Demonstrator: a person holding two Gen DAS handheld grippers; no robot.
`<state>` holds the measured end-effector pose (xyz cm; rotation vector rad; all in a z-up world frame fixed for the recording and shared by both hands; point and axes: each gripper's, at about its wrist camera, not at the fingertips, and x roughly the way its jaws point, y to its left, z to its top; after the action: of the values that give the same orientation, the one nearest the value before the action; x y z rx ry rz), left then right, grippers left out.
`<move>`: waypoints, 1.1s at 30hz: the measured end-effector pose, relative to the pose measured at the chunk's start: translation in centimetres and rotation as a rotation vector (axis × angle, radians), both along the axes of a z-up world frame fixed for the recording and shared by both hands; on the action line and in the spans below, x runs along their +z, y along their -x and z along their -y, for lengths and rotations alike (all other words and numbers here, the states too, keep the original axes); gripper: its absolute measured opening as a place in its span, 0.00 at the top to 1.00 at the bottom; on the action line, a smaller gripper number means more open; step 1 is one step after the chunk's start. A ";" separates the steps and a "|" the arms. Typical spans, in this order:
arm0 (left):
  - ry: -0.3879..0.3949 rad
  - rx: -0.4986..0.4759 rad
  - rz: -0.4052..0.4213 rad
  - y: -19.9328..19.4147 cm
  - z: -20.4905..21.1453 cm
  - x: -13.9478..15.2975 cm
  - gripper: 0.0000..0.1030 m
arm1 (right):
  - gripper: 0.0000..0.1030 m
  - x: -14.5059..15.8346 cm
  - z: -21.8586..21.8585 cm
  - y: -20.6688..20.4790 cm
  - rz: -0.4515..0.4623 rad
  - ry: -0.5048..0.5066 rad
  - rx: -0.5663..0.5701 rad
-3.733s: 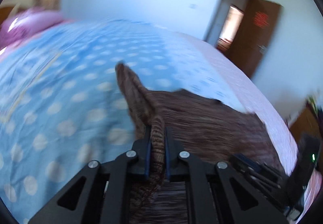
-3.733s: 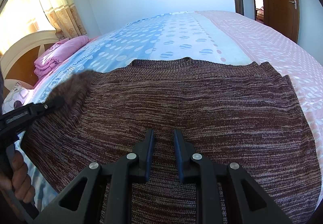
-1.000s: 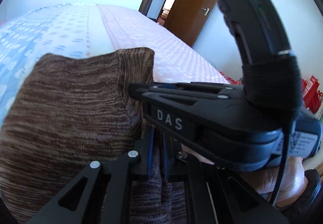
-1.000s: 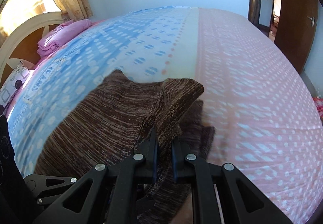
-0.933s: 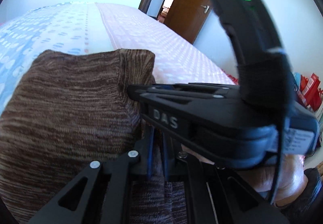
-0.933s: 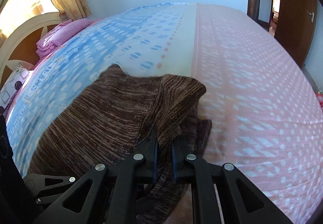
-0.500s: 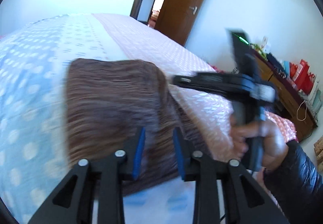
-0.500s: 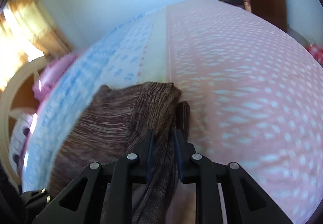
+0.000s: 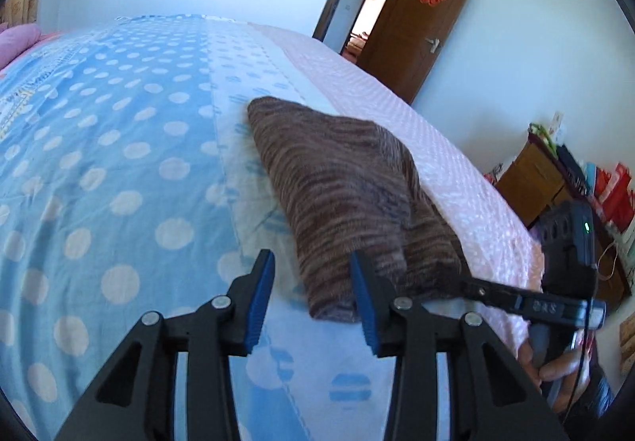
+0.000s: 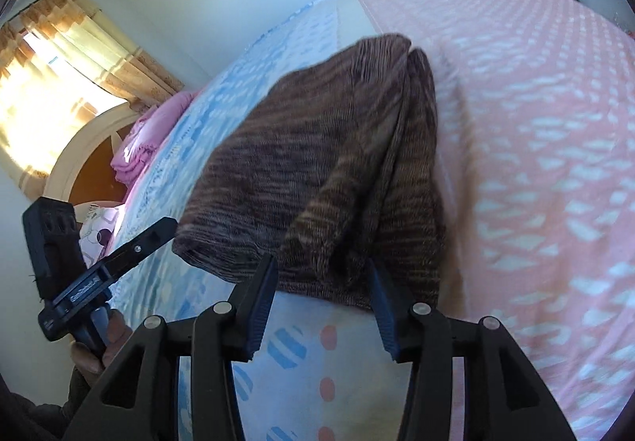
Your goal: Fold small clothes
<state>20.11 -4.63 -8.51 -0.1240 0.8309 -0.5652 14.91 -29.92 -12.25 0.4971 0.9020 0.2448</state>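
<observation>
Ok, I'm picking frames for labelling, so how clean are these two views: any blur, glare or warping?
Left wrist view: the brown sweater is softly smeared, the bedspread dots near the bottom streak, and the fisheye bows the bed. Right wrist view: blur is heavier on the sweater and pink sheet, and the sunlit curtain is blown out. Both grippers, left and right, stay sharp.

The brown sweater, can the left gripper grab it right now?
Probably yes. The left gripper has its jaws open, and the folded brown sweater lies just ahead on the bed with nothing between.
</observation>
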 end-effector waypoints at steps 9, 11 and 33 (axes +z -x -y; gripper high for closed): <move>-0.193 0.005 0.098 0.8 2.9 -1.2 0.34 | 0.91 -0.7 0.4 -1.3 -0.037 -0.025 -0.018; -0.221 0.027 0.065 -0.3 3.1 -2.1 0.70 | 0.92 -0.2 0.5 -1.3 -0.036 -0.029 -0.018; -0.142 0.033 0.080 0.0 -1.9 2.3 0.49 | 0.90 5.0 2.8 2.5 0.036 0.399 -0.009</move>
<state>20.11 -2.77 -6.17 0.0151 0.7877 -0.4756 12.37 -32.73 -7.25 0.1260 0.8864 0.0611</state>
